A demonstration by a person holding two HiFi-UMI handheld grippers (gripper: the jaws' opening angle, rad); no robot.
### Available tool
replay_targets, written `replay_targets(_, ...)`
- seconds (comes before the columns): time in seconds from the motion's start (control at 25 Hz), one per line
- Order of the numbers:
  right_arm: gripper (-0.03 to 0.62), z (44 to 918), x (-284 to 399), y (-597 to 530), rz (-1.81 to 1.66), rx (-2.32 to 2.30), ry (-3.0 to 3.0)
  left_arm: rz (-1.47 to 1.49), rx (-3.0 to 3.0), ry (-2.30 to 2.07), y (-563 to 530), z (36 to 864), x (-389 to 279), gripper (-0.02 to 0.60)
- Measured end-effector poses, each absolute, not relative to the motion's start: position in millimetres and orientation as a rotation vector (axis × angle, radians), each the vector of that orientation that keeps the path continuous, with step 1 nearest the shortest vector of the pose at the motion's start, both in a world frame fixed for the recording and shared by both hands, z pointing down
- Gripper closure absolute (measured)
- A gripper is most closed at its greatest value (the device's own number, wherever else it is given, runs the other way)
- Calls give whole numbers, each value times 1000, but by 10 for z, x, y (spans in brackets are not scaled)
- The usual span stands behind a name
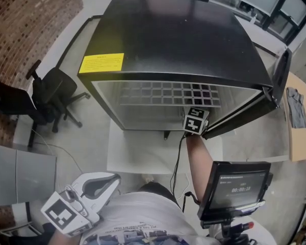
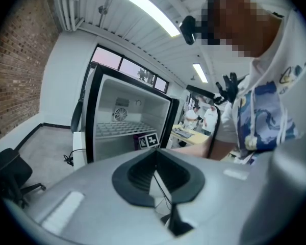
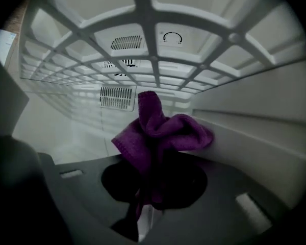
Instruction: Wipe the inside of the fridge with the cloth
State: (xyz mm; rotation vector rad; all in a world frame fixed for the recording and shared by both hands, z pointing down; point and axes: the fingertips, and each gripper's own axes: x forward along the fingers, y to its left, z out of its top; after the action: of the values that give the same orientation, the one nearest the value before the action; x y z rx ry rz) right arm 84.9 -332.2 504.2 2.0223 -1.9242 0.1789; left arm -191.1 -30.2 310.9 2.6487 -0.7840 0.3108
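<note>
Purple cloth (image 3: pixel 160 131) inside the fridge (image 1: pixel 168 40)
Right hand-held gripper (image 3: pixel 145 198) pinches the soft, light cloth at its bunch, perhaps touching the wall (image 3: pixel 255 121); left hand-held gripper (image 2: pixel 155 172) pressed together, empty.

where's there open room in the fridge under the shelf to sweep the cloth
Widest bare patch: the fridge floor left of the purple cloth, bordered by the back-wall vent and the wire shelf overhead. Tight on the right, where the cloth in the right gripper sits right by the side wall's ledge.
</note>
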Motion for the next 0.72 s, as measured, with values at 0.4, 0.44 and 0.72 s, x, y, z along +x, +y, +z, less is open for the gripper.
replay_targets(0.4, 516, 5123, 754, -3507, 153, 1927, -1988, 313, 2638, -813, -350, 3108, -1889, 574)
replay_targets(0.44, 516, 5135, 702, -3518, 151, 1907, -2007, 316, 2634, -817, -344, 3116, -1893, 574)
replay_targets(0.72, 516, 5210, 308, -3604, 136, 1806, -2093, 314, 2615, -865, -322, 3116, -1955, 574)
